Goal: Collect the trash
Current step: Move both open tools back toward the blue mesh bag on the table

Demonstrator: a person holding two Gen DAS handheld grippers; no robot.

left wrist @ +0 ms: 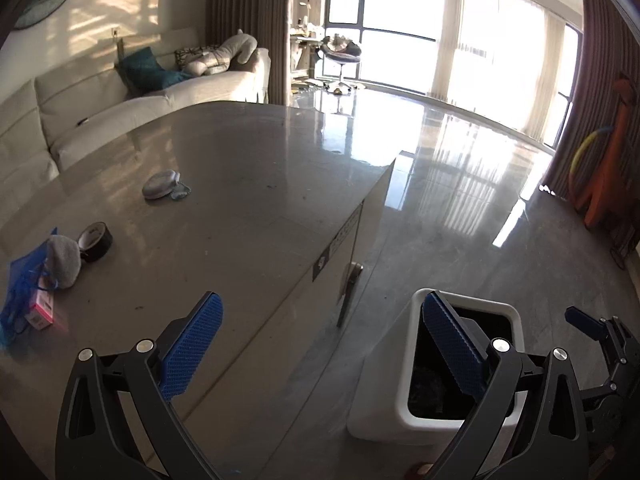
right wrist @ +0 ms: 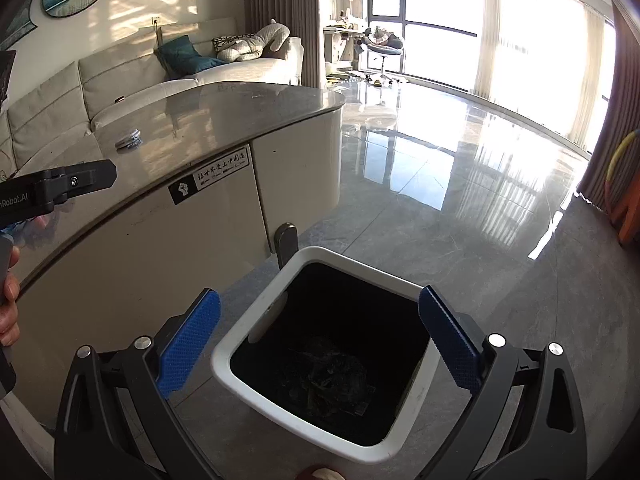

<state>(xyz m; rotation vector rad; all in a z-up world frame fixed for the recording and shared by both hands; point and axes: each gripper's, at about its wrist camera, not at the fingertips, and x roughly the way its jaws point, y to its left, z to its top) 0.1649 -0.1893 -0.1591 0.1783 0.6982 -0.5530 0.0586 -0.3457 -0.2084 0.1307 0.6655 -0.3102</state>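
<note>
Bin [right wrist: 256,334] mouth gapes unobstructed (cabinet [right wrist: 160,248] crowds its left side)

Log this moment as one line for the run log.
left gripper: open, empty, at table edge | right gripper: open, empty, over trash bin | tape roll on table

Home living room: sofa [left wrist: 100,96], curtains [left wrist: 244,20]

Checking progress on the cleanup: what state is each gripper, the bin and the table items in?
Left gripper: open, empty, above the table edge.
Right gripper: open, empty, over the bin.
Bin: lidless, on the floor, dark liner with something dark at the bottom.
Tape roll: on the table, tilted.
Grey wad: on the table, beside the tape roll.
Pink box: lying on the table.
</note>
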